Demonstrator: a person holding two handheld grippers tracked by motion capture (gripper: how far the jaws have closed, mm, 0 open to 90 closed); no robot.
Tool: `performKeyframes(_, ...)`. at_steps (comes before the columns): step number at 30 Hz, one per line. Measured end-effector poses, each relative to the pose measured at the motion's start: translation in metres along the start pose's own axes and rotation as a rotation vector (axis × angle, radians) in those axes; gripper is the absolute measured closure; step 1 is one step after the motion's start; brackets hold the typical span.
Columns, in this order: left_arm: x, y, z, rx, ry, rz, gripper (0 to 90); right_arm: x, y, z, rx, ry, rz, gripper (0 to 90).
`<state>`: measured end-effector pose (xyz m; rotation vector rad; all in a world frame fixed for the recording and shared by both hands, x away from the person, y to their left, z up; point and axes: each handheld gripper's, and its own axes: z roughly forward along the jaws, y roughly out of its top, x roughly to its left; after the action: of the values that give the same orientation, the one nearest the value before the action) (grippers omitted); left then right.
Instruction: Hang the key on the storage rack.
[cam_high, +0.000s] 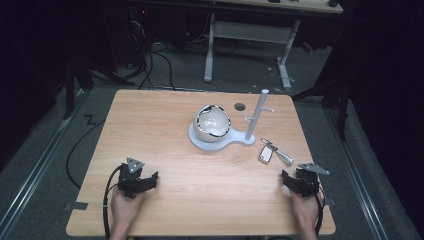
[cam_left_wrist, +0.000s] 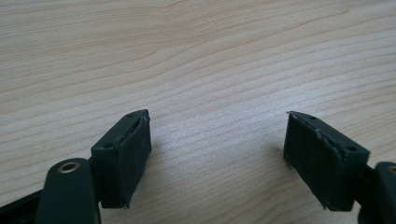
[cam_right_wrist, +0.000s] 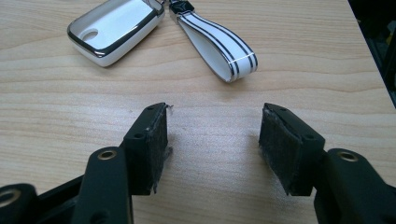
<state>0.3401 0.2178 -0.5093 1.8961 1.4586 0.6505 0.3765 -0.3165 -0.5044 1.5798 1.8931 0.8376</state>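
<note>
the right gripper (cam_right_wrist: 212, 140) rests low over the wooden table (cam_high: 190, 200), jaws apart with bare wood between them. just ahead of it, not touching, lies the key fob (cam_right_wrist: 114, 30), ahead and left of the jaws, its long axis slanting away to the right; the white strap (cam_right_wrist: 219, 46) runs back toward the right jaw. nothing stands between. farther ahead stand a white stand (cam_high: 220, 140) with bowl (cam_high: 212, 122) and post (cam_high: 257, 115). the left gripper (cam_left_wrist: 217, 154), well apart, also gapes over bare wood.

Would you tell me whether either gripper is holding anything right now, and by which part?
Nothing is held: the left gripper and right gripper are open over bare table; the key fob lies untouched.
</note>
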Motion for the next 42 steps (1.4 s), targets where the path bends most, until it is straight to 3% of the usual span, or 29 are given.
performKeyframes(4,0.000,0.000,0.000,0.000,-0.001,0.000,23.4,0.001,0.000,0.000,-0.001,0.005,-0.003,44.6)
performKeyframes(7,0.000,0.000,0.000,0.000,-0.001,0.000,23.4,0.003,0.000,-0.002,-0.002,0.026,0.025,45.0)
performKeyframes(11,0.000,0.000,0.000,0.000,-0.001,0.001,23.3,0.010,0.004,-0.007,-0.036,0.031,0.010,45.3)
performKeyframes(16,0.000,0.000,0.000,0.000,-0.002,0.001,23.1,0.016,0.010,-0.008,-0.037,0.057,0.002,44.8)
performKeyframes(26,0.000,0.000,0.000,0.001,-0.002,0.001,23.1,0.027,0.031,0.004,-0.036,0.088,0.016,44.5)
performKeyframes(37,0.000,0.000,0.000,0.001,-0.002,0.001,23.0,0.038,0.054,0.027,0.001,0.117,0.082,37.7)
performKeyframes(39,0.000,0.000,0.000,0.001,-0.002,0.001,23.0,0.040,0.058,0.032,0.029,0.117,0.092,36.4)
performKeyframes(42,0.000,0.000,0.000,0.001,-0.002,0.001,23.0,0.042,0.063,0.038,0.038,0.106,0.083,35.3)
